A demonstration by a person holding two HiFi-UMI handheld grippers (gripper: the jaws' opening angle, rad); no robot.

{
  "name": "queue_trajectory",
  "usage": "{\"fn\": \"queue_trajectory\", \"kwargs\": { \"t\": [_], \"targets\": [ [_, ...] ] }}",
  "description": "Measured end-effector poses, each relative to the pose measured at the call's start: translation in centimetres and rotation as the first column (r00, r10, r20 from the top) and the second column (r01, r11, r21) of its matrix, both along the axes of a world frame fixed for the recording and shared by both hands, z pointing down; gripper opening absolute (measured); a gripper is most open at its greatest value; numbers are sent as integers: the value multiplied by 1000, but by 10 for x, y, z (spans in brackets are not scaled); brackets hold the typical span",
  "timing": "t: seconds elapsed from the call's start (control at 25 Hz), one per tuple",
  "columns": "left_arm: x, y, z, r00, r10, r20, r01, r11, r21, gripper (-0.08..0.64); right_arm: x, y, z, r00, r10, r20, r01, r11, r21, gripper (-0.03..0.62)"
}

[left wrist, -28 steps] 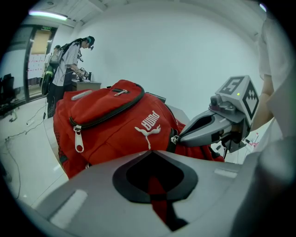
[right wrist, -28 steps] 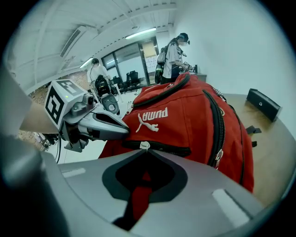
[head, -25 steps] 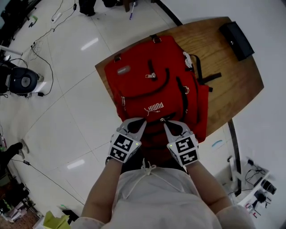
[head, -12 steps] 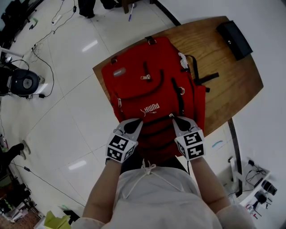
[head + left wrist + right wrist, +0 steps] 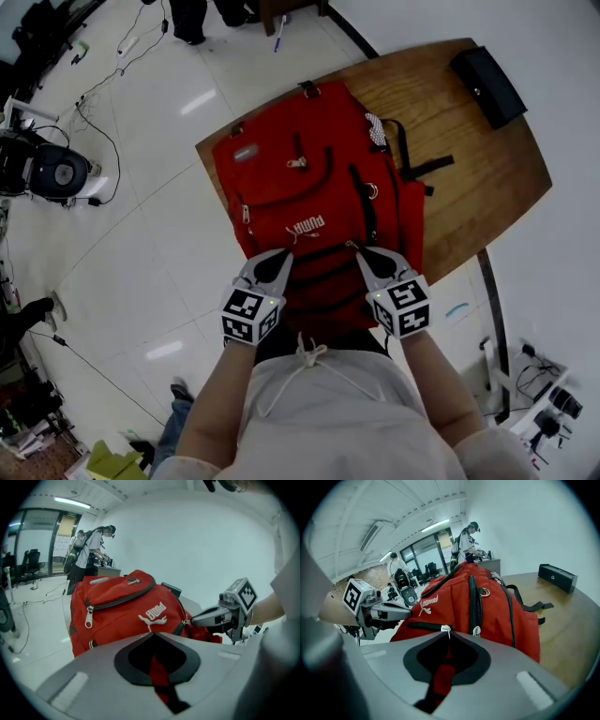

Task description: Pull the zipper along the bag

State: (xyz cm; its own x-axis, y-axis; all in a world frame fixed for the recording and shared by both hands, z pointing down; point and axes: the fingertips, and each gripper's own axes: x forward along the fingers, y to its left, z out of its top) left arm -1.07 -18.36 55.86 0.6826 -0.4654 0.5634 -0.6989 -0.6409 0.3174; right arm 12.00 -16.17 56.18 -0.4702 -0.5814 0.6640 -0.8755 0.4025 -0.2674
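A red backpack point(image 5: 309, 187) lies on a wooden table point(image 5: 478, 178), its lower end over the near edge. My left gripper point(image 5: 284, 255) is shut on red fabric at the bag's lower left; that fabric shows between its jaws in the left gripper view point(image 5: 157, 637). My right gripper point(image 5: 359, 252) grips the small white zipper pull point(image 5: 446, 630) of the black front-pocket zipper point(image 5: 423, 626). Its jaws are easing open slightly, with the pull still pinched at their tips. Each gripper sees the other: the right gripper point(image 5: 206, 617) and the left gripper point(image 5: 401, 612).
A black box point(image 5: 486, 86) sits at the table's far right corner, also the black box point(image 5: 555, 577) in the right gripper view. Black straps point(image 5: 427, 169) trail off the bag's right side. White tile floor with cables and a round device point(image 5: 52, 173) lies left. People stand far off point(image 5: 91, 550).
My right gripper moved right along the front-pocket zipper with the pull, then held about still. The left gripper stayed on the bag's lower left.
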Motion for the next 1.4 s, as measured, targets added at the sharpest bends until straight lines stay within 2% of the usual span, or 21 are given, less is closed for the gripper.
{"fn": "queue_trajectory", "kwargs": {
  "t": [0.28,0.48,0.56,0.68,0.8,0.92,1.12,1.4],
  "targets": [
    [16,34,-64,989,-92,-118,108,985,134,7,22,18,-12,999,-32,-4,33,998,56,15],
    [18,78,-96,976,-156,-150,184,962,202,7,33,34,-46,998,-65,23,61,988,145,8],
    [16,91,-115,969,-176,-171,215,946,242,7,32,40,-70,995,-89,48,76,970,229,8],
    [8,100,-154,957,-198,-213,262,904,337,6,22,47,-112,984,-157,80,116,920,374,8],
    [2,111,-182,950,-192,-246,280,874,398,6,14,63,-145,972,-186,145,103,889,447,8],
    [-2,135,-193,946,-176,-273,280,867,413,6,10,90,-163,964,-187,187,77,874,480,8],
    [-9,194,-202,939,-183,-291,299,851,432,6,6,144,-174,967,-195,163,89,861,501,8],
    [-3,298,-199,925,-144,-352,290,866,407,6,-4,239,-180,971,-182,157,84,869,487,8]
  ]
}}
